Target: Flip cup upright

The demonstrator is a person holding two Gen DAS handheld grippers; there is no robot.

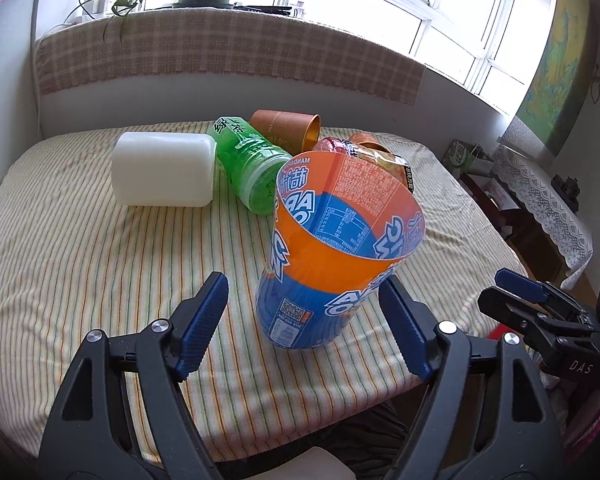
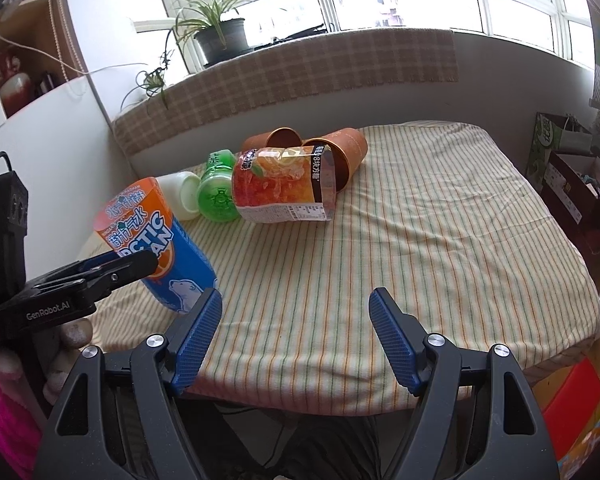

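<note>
An orange-and-blue cup (image 1: pixel 328 264) cut from a drink bottle stands upright, mouth up, on the striped cloth near the table's front edge. It also shows in the right wrist view (image 2: pixel 160 240) at the left. My left gripper (image 1: pixel 304 316) is open, its blue pads on either side of the cup's base, apart from it. My right gripper (image 2: pixel 296 336) is open and empty above bare cloth to the cup's right. The right gripper also shows in the left wrist view (image 1: pixel 540 312).
Several other cups lie on their sides at the back: a white one (image 1: pixel 164 168), a green one (image 1: pixel 248 160), a clear orange-labelled one (image 2: pixel 284 186) and two brown paper cups (image 2: pixel 340 152). A checked-cloth sill (image 2: pixel 300 80) with a potted plant (image 2: pixel 220 40) runs behind the table (image 2: pixel 420 240).
</note>
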